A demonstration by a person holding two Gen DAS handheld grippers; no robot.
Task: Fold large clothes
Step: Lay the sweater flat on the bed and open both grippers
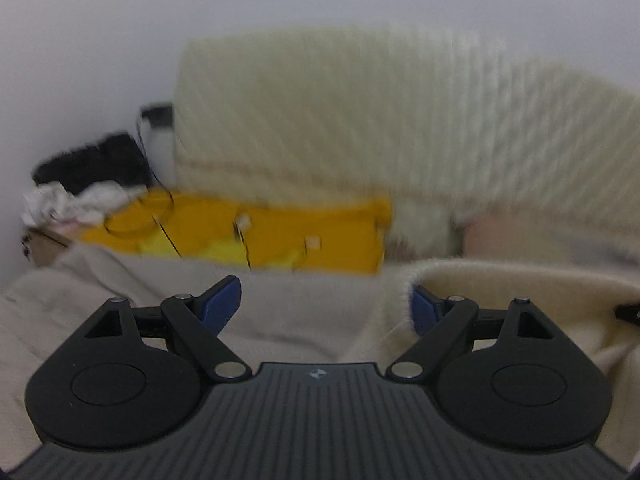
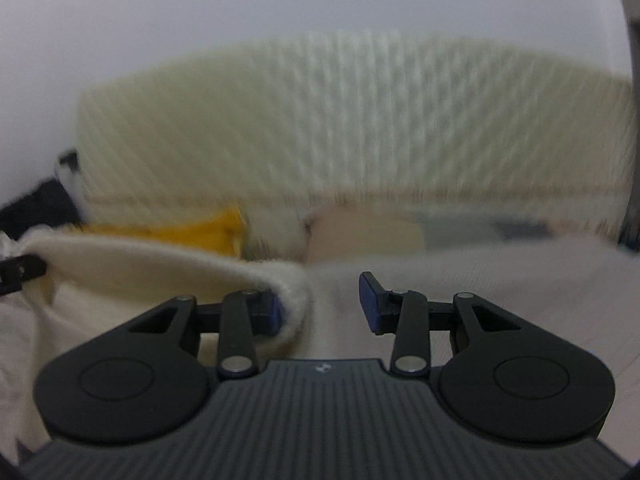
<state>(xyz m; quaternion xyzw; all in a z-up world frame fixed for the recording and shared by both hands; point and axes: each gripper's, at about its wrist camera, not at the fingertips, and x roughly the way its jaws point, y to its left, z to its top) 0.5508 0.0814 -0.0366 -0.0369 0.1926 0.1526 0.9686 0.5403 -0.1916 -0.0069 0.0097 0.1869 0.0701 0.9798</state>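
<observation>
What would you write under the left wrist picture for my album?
Open left gripper beside a fuzzy cream sweater on a bed, yellow cloth behind.

low wrist views, level, sharing headboard (image 1: 320,112)

Cream fuzzy garment (image 1: 500,280) hides the left gripper's (image 1: 326,308) right pad; ribbed headboard (image 2: 340,120) and yellow cloth (image 1: 280,232) are blurred
</observation>
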